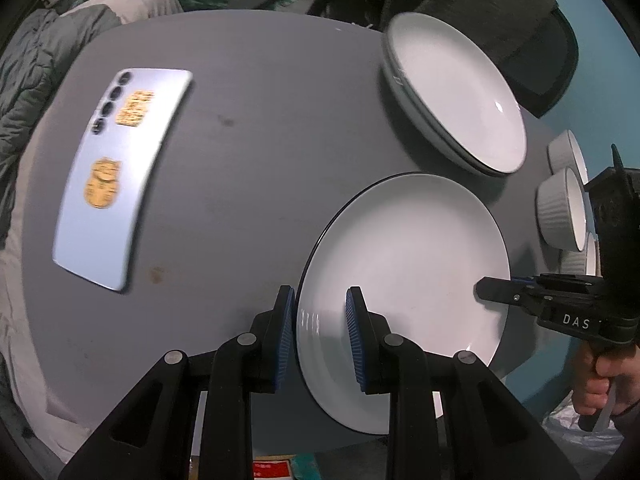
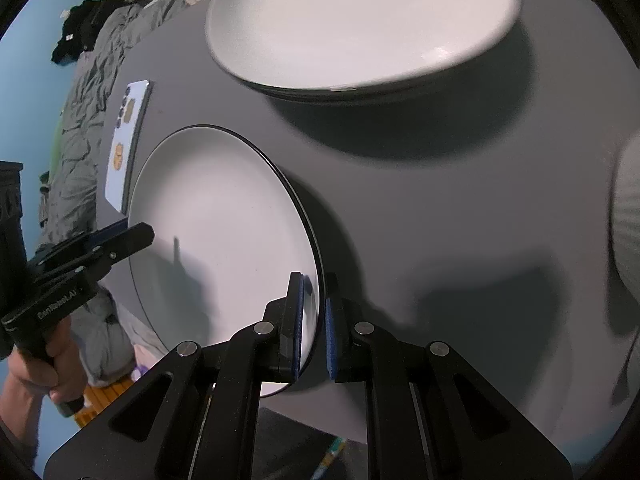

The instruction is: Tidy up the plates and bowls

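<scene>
A white plate with a dark rim (image 1: 412, 264) (image 2: 216, 216) is held over the grey table's near edge, between both grippers. My left gripper (image 1: 320, 332) straddles its left rim, one blue pad each side, with a gap showing at the inner pad. My right gripper (image 2: 314, 320) is closed on the opposite rim; it also shows in the left wrist view (image 1: 496, 292). A stack of white plates (image 1: 456, 92) (image 2: 360, 20) sits farther back. White ribbed bowls (image 1: 560, 208) stand at the right edge.
A light blue phone (image 1: 120, 176) with yellow stickers lies face down on the left of the grey table (image 1: 260, 140). A dark chair back (image 1: 500, 20) stands behind the plate stack. Grey bedding (image 2: 80, 140) lies beyond the table.
</scene>
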Tool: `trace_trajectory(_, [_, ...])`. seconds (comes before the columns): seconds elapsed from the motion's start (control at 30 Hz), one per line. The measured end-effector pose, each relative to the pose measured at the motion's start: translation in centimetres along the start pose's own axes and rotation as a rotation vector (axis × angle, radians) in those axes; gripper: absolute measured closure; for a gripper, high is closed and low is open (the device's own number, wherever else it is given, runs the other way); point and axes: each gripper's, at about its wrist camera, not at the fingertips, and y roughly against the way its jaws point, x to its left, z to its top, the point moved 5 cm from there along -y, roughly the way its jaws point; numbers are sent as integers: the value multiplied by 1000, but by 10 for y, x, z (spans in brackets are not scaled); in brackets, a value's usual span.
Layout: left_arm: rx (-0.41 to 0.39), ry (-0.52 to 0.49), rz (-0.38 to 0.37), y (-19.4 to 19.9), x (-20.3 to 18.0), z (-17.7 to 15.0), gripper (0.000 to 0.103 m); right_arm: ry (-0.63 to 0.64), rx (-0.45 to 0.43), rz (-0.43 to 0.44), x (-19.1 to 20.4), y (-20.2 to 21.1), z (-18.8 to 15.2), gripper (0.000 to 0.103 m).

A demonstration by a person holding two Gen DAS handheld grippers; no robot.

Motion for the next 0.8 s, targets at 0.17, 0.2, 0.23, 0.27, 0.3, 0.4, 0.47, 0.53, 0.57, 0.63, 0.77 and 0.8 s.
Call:
trace_trajectory(0.17, [24, -48, -12, -8, -29, -3, 77, -22, -10, -4, -26, 13, -8, 93])
trace_trajectory(0.2, [28, -55, -15, -8, -31, -4, 77, -28, -12, -5, -32, 16, -10, 93])
trace_trajectory(0.23, [35, -59, -22, -9, -37, -5, 77, -31, -13, -6, -36, 18, -10, 93])
trace_trajectory(0.27, [41, -64, -29, -10, -42, -6, 77, -36, -16, -9, -40, 20, -11, 93])
trace_trajectory(0.3, [45, -68, -34, -10, -45, -7, 77, -39, -19, -12, -44, 22, -12, 93])
trace_trajectory(0.4, [52, -80, -41, -10, -63, -11, 77, -63, -32, -13, -55, 26, -13, 93])
trace_trajectory(0.47, [56, -84, -41, -10, -66, -12, 77, -79, -39, -7, -58, 27, -13, 93])
trace_trajectory(0.53, [60, -88, -40, -11, -70, -11, 77, -85, -43, -6, -63, 29, -15, 93])
trace_trajectory(0.57, [61, -90, -39, -10, -69, -13, 77, -87, -46, -6, -64, 30, -16, 93])
trace_trajectory(0.63, [64, -94, -34, -13, -70, -13, 77, -91, -49, 2, -66, 31, -18, 93])
trace_trajectory(0.77, [77, -95, -48, -17, -72, -12, 77, -91, -50, 24, -67, 30, -18, 92])
trace_trajectory(0.8, [87, -93, -49, -19, -72, -13, 77, -94, -51, 32, -64, 28, -17, 92])
